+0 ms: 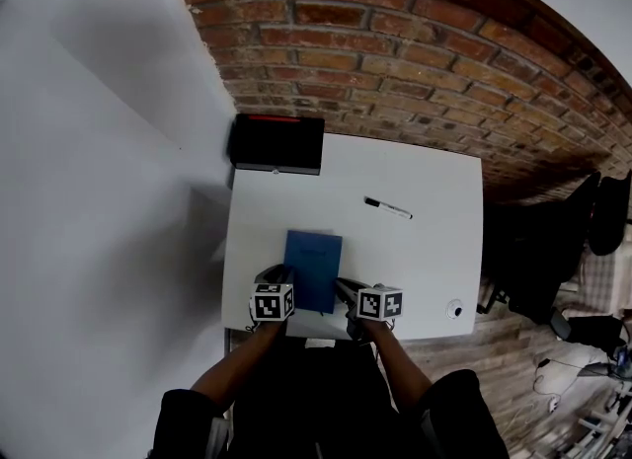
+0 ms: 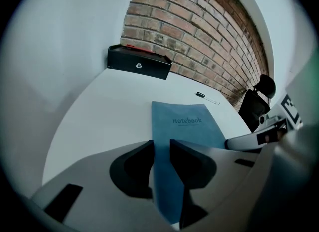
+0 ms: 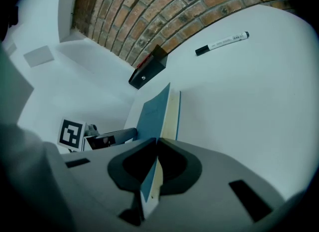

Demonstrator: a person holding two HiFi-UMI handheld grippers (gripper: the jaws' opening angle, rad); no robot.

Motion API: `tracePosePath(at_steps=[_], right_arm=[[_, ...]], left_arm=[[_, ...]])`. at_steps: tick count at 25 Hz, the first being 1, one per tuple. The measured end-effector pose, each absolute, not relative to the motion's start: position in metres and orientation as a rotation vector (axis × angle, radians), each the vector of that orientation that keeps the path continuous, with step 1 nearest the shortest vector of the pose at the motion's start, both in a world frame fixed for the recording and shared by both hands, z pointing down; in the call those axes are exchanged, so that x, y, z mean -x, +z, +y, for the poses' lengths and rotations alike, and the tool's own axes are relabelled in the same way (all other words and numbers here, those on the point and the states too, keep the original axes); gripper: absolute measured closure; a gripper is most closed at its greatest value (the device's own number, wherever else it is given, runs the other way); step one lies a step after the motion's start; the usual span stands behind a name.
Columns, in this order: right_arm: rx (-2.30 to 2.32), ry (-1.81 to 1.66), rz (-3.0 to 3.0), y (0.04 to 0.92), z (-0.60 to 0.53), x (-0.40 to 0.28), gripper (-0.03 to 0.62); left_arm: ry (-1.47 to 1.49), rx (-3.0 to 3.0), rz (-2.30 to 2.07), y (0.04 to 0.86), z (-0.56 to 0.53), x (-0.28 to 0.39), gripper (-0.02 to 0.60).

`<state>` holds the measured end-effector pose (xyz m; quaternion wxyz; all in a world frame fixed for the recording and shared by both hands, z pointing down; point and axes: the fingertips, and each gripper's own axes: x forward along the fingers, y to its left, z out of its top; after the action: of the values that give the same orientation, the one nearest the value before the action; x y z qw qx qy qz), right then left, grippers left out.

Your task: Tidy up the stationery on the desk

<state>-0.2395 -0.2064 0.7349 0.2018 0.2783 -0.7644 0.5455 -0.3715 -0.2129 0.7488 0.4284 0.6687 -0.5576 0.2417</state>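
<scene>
Left gripper (image 2: 161,148) and right gripper (image 3: 157,143) both pinching blue notebook (image 1: 313,269), black box (image 1: 276,143) at far corner of desk (image 1: 420,269)

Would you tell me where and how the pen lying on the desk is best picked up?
Grip the pen at mid-barrel, coming from above, jaws across its thin width: it lies flat and alone on the desk, with free space on both long sides.

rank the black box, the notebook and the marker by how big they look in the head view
1 and 2, unsure: black box and blue notebook look nearly alike. The box is wider and the notebook longer, so I won't rank them.
3. marker, clearly the smallest.
</scene>
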Motion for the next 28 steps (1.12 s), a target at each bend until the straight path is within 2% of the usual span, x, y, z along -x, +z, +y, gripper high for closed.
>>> tracePosePath(at_steps=[20, 28], right_arm=[[-0.954, 1.318, -2.052, 0.757, -0.208, 0.241, 0.560], [-1.046, 1.162, -2.129, 0.731, -0.240, 0.205, 0.560]], left_arm=[[0.653, -1.718, -1.376, 0.751, -0.211, 0.377, 0.469], [0.666, -1.752, -1.443, 0.731, -0.211, 0.378, 0.469]])
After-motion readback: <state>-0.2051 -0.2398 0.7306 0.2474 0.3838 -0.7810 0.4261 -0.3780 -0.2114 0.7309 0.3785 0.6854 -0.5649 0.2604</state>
